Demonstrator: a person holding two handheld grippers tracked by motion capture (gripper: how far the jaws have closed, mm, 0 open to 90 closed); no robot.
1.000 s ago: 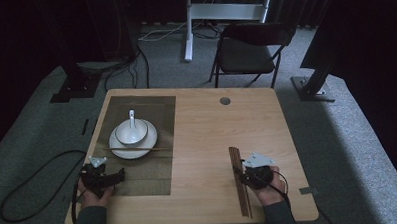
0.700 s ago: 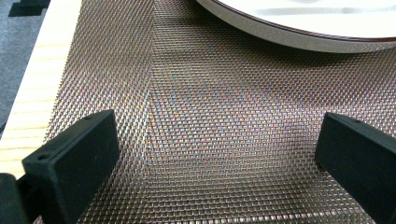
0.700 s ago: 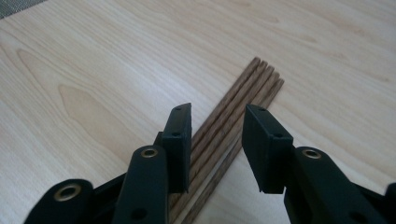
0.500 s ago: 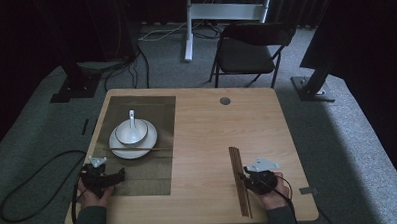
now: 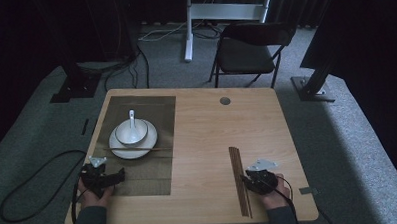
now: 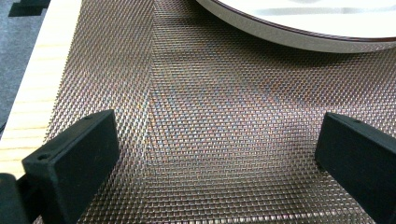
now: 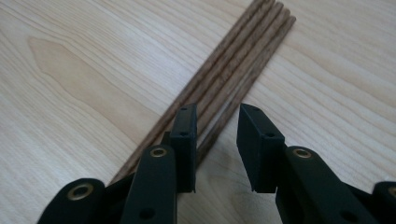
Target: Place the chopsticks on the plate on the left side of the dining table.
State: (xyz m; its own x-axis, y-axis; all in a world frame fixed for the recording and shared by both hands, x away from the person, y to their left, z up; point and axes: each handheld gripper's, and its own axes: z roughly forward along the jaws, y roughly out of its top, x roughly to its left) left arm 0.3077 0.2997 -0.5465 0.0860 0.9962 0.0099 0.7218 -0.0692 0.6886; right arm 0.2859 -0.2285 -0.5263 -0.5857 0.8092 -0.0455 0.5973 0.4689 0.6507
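Note:
A bundle of several brown wooden chopsticks (image 5: 235,160) (image 7: 243,60) lies lengthwise on the bare wood at the near right. My right gripper (image 5: 246,180) (image 7: 217,116) is low over its near end. Its jaws have just been closing and stand partly open astride the bundle's right-hand sticks, with a gap still showing at the pads. My left gripper (image 5: 119,174) (image 6: 215,140) rests open and wide over the woven placemat (image 5: 153,168) (image 6: 210,102), nothing between its jaws. Just ahead of it is a white plate (image 5: 115,150) (image 6: 299,37) bearing a bowl (image 5: 132,132) with a spoon (image 5: 131,118); a thin stick (image 5: 158,149) lies across the plate's front.
The table (image 5: 207,131) has a round cable hole (image 5: 224,100) near its far edge. A black folding chair (image 5: 247,53) stands beyond it. A cable (image 5: 33,173) loops on the floor at the left, and stand bases (image 5: 313,90) sit on the carpet.
My right gripper has sunk slightly toward the near edge onto the chopstick bundle, and its jaws have narrowed. The left gripper has stayed put.

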